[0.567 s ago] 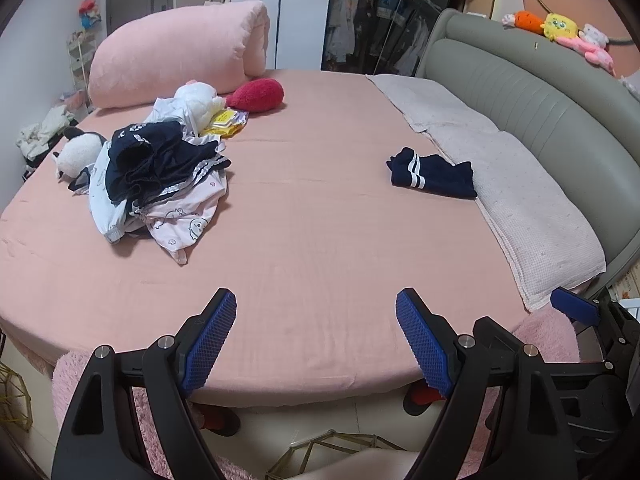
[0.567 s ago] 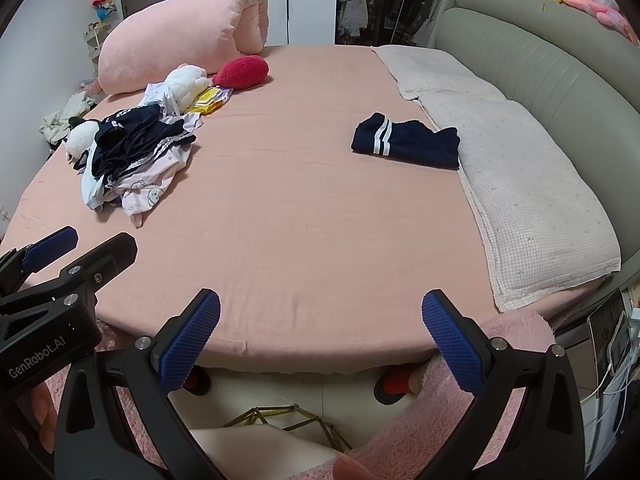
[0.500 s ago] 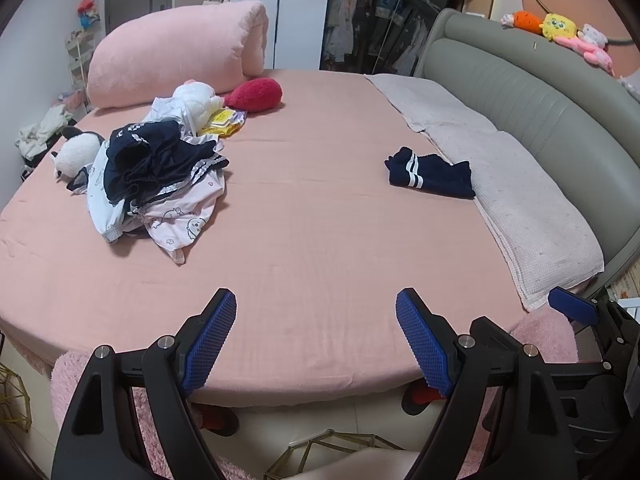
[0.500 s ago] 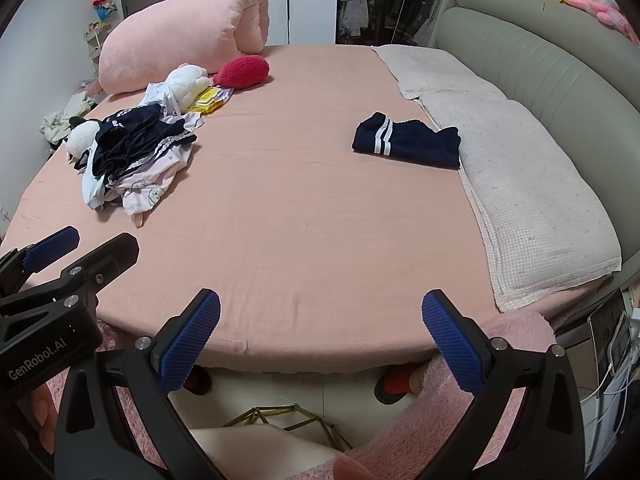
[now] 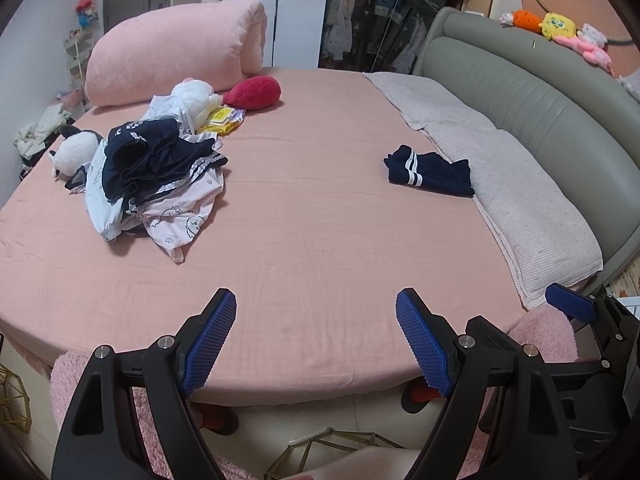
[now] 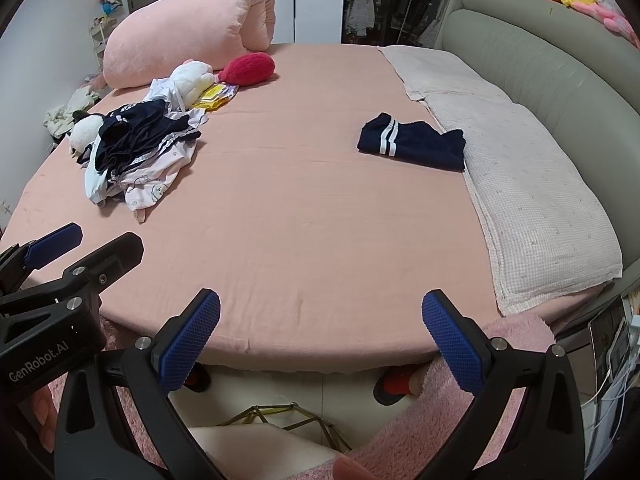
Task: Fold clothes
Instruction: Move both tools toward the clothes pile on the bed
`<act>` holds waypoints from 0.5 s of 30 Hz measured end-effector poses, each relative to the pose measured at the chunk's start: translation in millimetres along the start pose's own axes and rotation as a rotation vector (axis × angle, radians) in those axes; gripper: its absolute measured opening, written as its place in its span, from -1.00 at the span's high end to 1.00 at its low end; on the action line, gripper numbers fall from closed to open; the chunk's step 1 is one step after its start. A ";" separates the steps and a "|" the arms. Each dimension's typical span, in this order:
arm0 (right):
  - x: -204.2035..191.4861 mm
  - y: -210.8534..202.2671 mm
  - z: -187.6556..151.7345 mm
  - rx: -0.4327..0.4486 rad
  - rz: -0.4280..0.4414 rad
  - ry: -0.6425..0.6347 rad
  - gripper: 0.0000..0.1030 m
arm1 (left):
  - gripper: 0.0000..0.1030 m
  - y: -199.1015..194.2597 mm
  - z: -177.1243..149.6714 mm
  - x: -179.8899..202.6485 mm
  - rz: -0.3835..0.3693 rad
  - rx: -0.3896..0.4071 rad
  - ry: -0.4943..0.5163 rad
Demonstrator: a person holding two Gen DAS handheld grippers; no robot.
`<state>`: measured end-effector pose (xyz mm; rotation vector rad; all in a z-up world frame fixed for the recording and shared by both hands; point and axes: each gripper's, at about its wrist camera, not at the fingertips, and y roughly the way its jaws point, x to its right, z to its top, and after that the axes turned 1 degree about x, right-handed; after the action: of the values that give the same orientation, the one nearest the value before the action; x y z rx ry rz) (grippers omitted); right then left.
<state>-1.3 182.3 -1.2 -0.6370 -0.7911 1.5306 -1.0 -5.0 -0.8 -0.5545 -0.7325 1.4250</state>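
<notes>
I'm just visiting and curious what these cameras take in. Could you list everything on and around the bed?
bed: one, round, pink sheet, fills the middle
headboard: one, grey-green, padded, right side
pile of clothes: one, navy, white and pale pink, unfolded, left on the bed
folded garment: one, navy with white stripes, right, beside the pale blanket
pale blanket: one, whitish, along the headboard
rolled duvet: one, pink, far left
red cushion: one, before the duvet
white plush toys: two, by the pile
yellow packet: one, beside the pile
plush toys on headboard: several, orange, yellow, pink
left gripper: black, blue pads, open, empty
right gripper: same, open, empty
</notes>
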 end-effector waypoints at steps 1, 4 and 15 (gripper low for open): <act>-1.1 -0.7 1.7 0.005 0.000 -0.005 -0.99 | -0.64 -0.4 2.8 -3.5 -0.003 0.008 -0.003; -5.1 -1.7 13.7 0.034 0.006 -0.025 -0.99 | -0.64 -0.8 14.3 -19.1 -0.037 0.045 -0.018; -76.9 33.9 109.7 0.182 0.031 -0.231 -0.99 | -0.64 44.1 65.4 -151.7 0.116 0.126 -0.247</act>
<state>-99.3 92.0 35.5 -0.3430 -0.8058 1.7026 -78.4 -157.3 -7.3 -0.3306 -0.8091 1.6548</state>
